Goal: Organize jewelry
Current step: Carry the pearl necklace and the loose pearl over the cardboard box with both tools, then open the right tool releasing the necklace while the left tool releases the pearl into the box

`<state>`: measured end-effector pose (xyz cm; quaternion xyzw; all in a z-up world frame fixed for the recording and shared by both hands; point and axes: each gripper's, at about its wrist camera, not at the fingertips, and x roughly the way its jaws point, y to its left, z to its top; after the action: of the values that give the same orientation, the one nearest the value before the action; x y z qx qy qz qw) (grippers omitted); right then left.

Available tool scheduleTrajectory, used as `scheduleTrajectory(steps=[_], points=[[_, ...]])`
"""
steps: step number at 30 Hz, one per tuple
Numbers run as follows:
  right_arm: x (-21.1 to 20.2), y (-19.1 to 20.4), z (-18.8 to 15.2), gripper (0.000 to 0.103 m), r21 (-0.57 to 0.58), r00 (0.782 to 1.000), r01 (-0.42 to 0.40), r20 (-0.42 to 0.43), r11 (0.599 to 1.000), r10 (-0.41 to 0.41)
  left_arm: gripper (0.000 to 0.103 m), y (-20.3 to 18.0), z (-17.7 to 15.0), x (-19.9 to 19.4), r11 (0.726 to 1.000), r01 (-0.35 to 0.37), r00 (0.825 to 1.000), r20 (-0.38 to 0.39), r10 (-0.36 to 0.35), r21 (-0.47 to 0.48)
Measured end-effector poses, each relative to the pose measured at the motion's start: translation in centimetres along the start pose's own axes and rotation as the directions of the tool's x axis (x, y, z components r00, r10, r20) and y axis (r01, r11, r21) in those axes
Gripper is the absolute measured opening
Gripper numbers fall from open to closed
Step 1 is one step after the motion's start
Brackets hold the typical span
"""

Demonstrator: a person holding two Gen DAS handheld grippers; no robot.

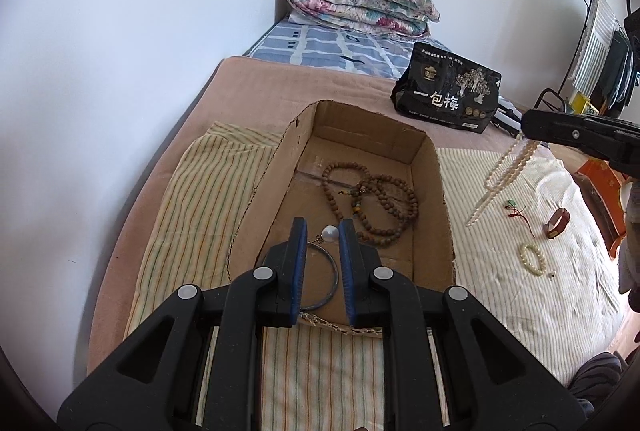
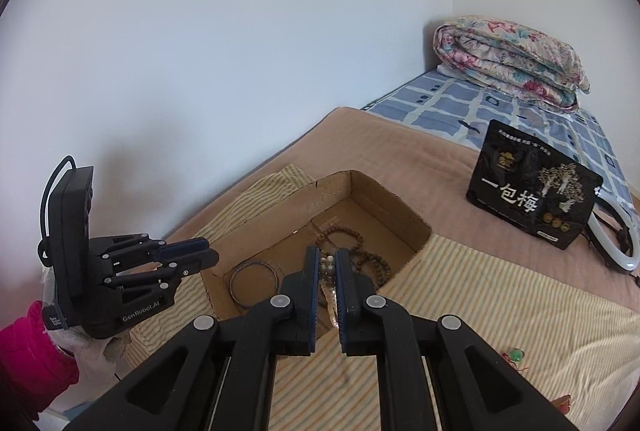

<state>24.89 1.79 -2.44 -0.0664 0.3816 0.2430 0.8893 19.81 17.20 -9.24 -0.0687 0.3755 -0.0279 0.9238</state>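
Right claw (image 2: 327,263) pinching pearl necklace (image 1: 502,175), strand hanging above bed.
Left claw (image 1: 323,231) narrow, holding nothing, over cardboard box (image 1: 280,171); bangle (image 1: 324,283) below.

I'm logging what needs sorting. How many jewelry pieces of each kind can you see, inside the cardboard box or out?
Long bead strands: 2 (brown wooden strand, white pearl strand)
Bangles: 2 (thin dark metal bangle, reddish-brown bangle)
Bead bracelets: 1 (small white bead bracelet)
Pendants: 1 (green pendant on red cord)
Total: 6
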Motion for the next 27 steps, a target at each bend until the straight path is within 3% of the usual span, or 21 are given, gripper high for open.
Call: scheduleTrajectory(steps=[20, 21, 23, 25, 26, 27], points=[[6.7, 1.0, -1.3, 0.006, 0.057, 0.991, -0.035, -0.125, 0.998, 0.041, 0.015, 0.8, -1.0, 2.5, 1.0, 0.004, 0.999, -0.053, -0.005, -0.013], [6.7, 1.0, -1.4, 0.009, 0.058, 0.991, -0.034, -0.126, 0.998, 0.041, 0.015, 0.7, -1.0, 2.6, 1.0, 0.001, 0.999, -0.053, -0.001, -0.012], [6.7, 1.1, -1.4, 0.025, 0.055, 0.992, -0.023, -0.126, 0.998, 0.03, 0.015, 0.7, -1.0, 2.7, 1.0, -0.007, 0.998, -0.056, 0.007, -0.014], [6.5, 1.1, -1.4, 0.027, 0.054, 0.992, -0.018, -0.123, 0.998, 0.025, 0.03, 0.7, -1.0, 2.7, 1.0, -0.015, 0.998, -0.058, 0.014, -0.018], [6.5, 1.1, -1.4, 0.03, 0.055, 0.992, -0.014, -0.124, 0.998, 0.02, 0.044, 0.8, -1.1, 2.6, 1.0, -0.016, 0.999, -0.053, 0.015, -0.022], [6.4, 1.1, -1.4, 0.032, 0.055, 0.992, -0.008, -0.124, 0.998, 0.015, 0.045, 0.9, -1.1, 2.5, 1.0, -0.018, 0.999, -0.047, 0.017, -0.025]])
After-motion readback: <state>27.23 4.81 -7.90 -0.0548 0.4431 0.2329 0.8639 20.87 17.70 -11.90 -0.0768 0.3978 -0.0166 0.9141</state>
